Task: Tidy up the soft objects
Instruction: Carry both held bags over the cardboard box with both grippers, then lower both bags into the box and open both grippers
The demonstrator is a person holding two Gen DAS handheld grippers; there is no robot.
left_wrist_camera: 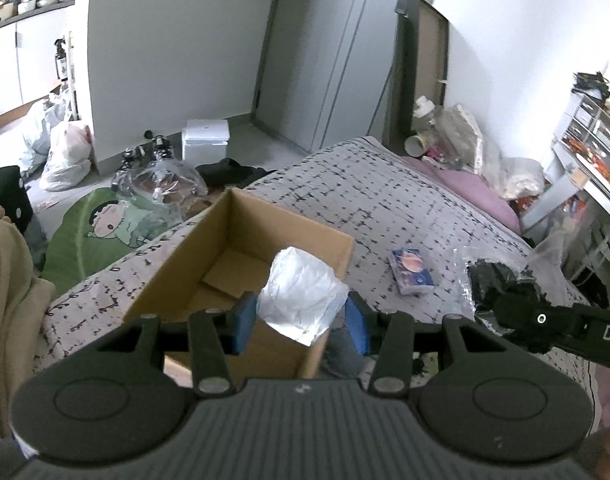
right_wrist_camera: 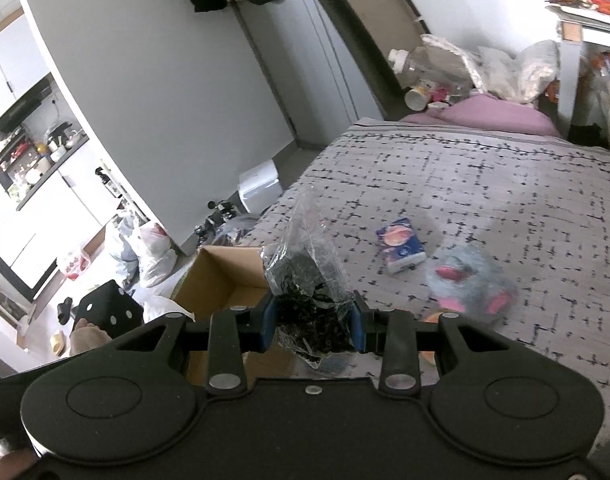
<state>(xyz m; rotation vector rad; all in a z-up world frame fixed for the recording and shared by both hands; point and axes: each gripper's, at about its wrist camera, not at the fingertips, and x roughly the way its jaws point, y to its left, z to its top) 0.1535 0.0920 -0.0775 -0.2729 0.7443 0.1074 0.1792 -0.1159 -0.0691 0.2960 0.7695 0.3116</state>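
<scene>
An open cardboard box (left_wrist_camera: pixel 225 256) stands on the patterned bedspread (left_wrist_camera: pixel 405 208). My left gripper (left_wrist_camera: pixel 301 322) is shut on a white soft bundle in plastic (left_wrist_camera: pixel 301 294), held above the box's near right corner. My right gripper (right_wrist_camera: pixel 311 326) is shut on a clear bag of black soft material (right_wrist_camera: pixel 309 288), held over the bed just right of the box (right_wrist_camera: pixel 225 276). The right gripper and its black bag (left_wrist_camera: pixel 501 284) also show at the right of the left wrist view. A blue tissue pack (left_wrist_camera: pixel 411 272) lies on the bed, and a blurred blue-and-pink plush (right_wrist_camera: pixel 469 280) lies near it.
A purple pillow (right_wrist_camera: pixel 485 114) and a pile of bottles and bags (right_wrist_camera: pixel 445 76) sit at the bed's far end. On the floor are a green cartoon rug (left_wrist_camera: pixel 101 228), plastic bags (left_wrist_camera: pixel 65 156) and a white box (left_wrist_camera: pixel 205 140). Shelves (left_wrist_camera: pixel 593 140) stand at the right.
</scene>
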